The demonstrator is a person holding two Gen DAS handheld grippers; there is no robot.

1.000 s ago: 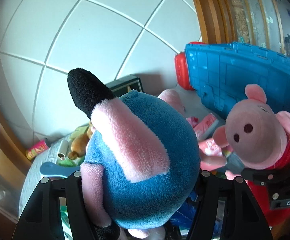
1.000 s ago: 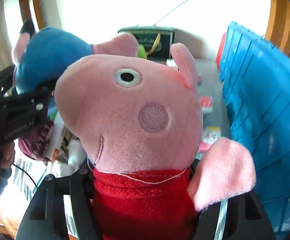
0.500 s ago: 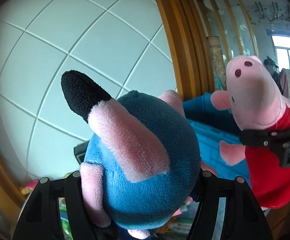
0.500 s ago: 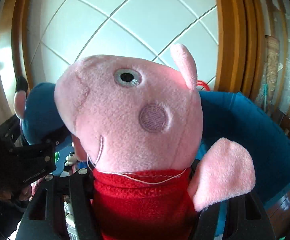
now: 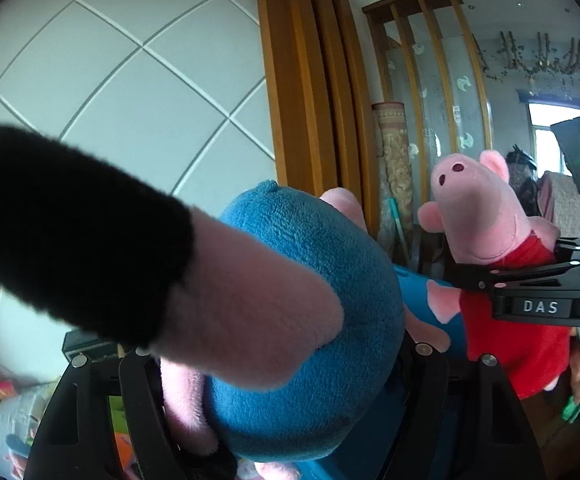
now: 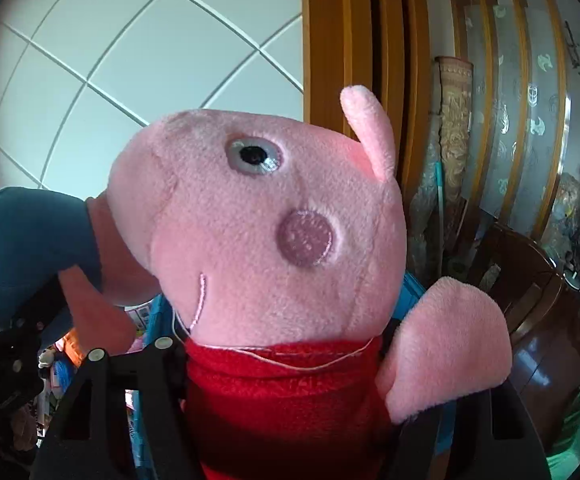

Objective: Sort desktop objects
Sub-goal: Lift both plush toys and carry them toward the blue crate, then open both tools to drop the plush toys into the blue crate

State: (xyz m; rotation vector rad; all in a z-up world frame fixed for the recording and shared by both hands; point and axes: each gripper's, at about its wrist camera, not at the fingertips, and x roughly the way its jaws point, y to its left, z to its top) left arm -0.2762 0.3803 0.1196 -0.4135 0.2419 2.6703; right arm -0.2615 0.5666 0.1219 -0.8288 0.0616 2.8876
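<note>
My left gripper [image 5: 282,360] is shut on a blue plush pig [image 5: 313,320] with a pink leg and black foot that fills the left wrist view. My right gripper [image 6: 290,364] is shut on a pink plush pig in a red dress [image 6: 274,240]. Both are held high in the air. The pink pig [image 5: 489,220] also shows in the left wrist view at the right, clamped by the right gripper [image 5: 529,284]. The blue plush [image 6: 30,240] also shows at the left of the right wrist view, with the left gripper [image 6: 6,360] below it.
A blue plastic bin [image 5: 421,292] lies behind and below the plush toys. A cluttered desk [image 5: 6,424] with small items is at the lower left. A white tiled wall [image 5: 130,80] and wooden frame [image 5: 301,80] stand behind. A dark wooden chair [image 6: 529,280] is at right.
Both grippers have lifted and tilted upward with their plush toys. The desk and blue bin have dropped mostly out of view. The blue plush's foot now swings close to the left camera.
</note>
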